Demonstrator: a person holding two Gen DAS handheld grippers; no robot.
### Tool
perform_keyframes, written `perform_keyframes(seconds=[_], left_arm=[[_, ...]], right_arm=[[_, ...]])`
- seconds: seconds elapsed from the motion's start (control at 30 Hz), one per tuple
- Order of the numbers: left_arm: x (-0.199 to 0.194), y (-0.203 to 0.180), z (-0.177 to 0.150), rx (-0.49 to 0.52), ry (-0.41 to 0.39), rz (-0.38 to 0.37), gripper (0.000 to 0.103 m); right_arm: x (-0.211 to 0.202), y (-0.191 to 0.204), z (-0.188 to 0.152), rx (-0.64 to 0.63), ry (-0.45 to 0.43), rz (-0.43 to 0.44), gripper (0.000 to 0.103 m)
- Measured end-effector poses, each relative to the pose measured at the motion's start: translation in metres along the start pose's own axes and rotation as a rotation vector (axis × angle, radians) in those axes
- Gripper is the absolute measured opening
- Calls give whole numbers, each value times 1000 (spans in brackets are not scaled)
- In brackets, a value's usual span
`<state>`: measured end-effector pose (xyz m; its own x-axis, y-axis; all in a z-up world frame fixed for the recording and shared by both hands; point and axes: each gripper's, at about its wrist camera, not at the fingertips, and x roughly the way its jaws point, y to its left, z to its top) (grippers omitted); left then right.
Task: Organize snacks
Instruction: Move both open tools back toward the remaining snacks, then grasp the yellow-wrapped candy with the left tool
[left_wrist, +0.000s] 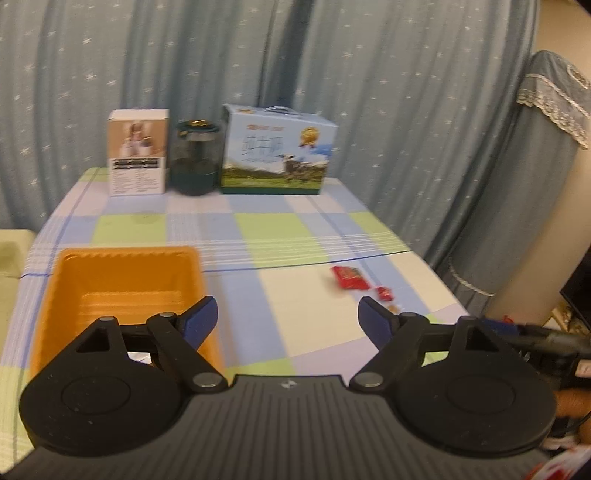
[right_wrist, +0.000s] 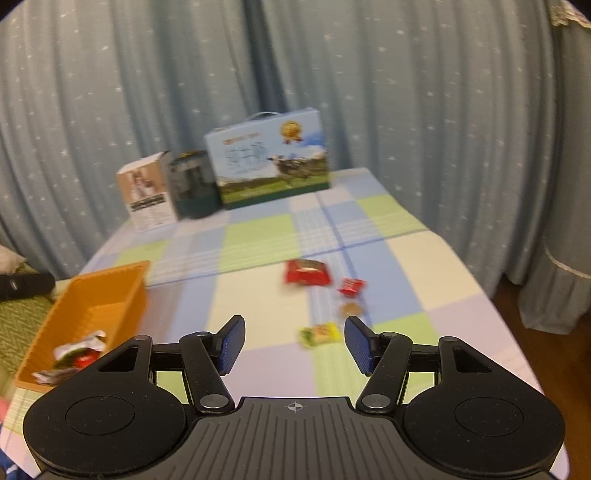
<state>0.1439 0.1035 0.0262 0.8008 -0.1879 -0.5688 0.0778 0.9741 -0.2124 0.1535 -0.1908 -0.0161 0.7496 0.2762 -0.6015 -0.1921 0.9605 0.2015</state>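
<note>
An orange tray (left_wrist: 70, 280) sits on the checked tablecloth at the left; in the right wrist view the tray (right_wrist: 122, 295) holds a few snack wrappers (right_wrist: 75, 354). Loose snacks lie on the cloth to the right: a red packet (right_wrist: 307, 274), a small red packet (right_wrist: 351, 286), a round brown sweet (right_wrist: 351, 309) and a yellow-green packet (right_wrist: 320, 333). The red packets also show in the left wrist view (left_wrist: 349, 277). My left gripper (left_wrist: 288, 317) is open and empty beside the tray. My right gripper (right_wrist: 294, 345) is open and empty, just short of the yellow-green packet.
At the table's far edge stand a white-brown box (left_wrist: 137, 152), a dark green jar (left_wrist: 195, 157) and a blue carry box (left_wrist: 277, 149). Blue star curtains hang behind. A covered appliance (left_wrist: 535, 177) stands right of the table.
</note>
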Motion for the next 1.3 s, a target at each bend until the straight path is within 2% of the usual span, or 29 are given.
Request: perform_keyframes(seconds=[0.23,0.5,0.63,0.77,0.83,0.9,1.03,1.3], left_arm=[[31,-46,5,75,12,-56,84],[91,-91,-20,193,68,-106,84],[126,-105,-36,273,109,-112,77],[158,-113,-47,340,148,-159,72],[173,-116,-52,371,180,-168,63],[185,-118,-56,401,196,-175,62],[210,-118,-60,422,222,-191,49],[241,-124,-66,464,227,-196,44]], right_arm=[[-1,-35,-6,37,12,-47,60],[20,-68,-8,32,39,-81,60],[34,-77,-2,11,59,-77,60],[53,-84,7,-22,72,-72,60],[65,-88,10,-20,87,-60,60],[76,-90,13,-26,113,-36,60],[93,-94,20,-53,145,-23,60],[116,-110,27,-10,180,-42,57]])
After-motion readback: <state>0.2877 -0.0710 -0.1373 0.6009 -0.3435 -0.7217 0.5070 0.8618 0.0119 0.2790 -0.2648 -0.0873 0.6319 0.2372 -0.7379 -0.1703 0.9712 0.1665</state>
